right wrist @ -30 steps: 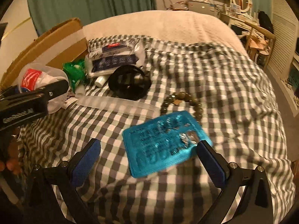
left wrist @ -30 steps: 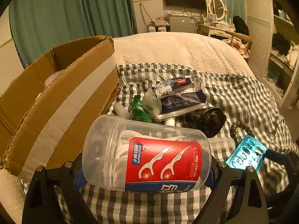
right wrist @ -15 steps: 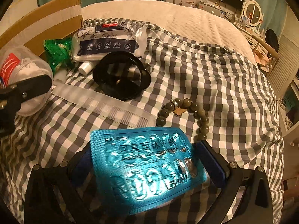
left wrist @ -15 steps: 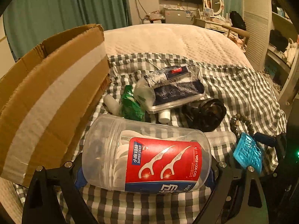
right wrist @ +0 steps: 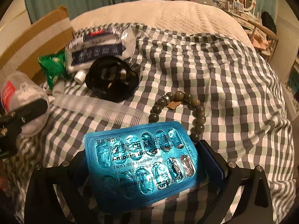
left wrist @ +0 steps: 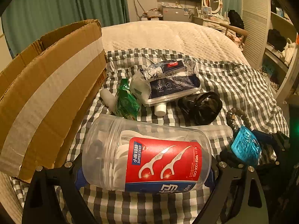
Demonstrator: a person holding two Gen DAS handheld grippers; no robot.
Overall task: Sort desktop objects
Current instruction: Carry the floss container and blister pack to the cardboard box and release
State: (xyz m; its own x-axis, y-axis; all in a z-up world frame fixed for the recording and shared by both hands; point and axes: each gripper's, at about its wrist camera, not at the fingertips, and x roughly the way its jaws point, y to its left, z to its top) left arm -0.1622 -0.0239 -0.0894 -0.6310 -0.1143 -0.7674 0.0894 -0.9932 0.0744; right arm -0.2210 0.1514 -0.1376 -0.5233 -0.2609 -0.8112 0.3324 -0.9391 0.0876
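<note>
My left tongs pinch the floss-pick jar across its length, lying on its side, lifted clear of the checked cloth near the bed's left edge, just beside the cardboard box. I judge the jar light, rigid and slick-walled; end-to-end is the sound hold, since the round wall would roll. My right tongs pinch the blue blister pack by its two side edges, held flat above the cloth near the bead bracelet. I judge the pack very light, thin and bendable (a hard squeeze would buckle it). Both tongs point forward and slightly down, left beside right. The comb lies between them.
</note>
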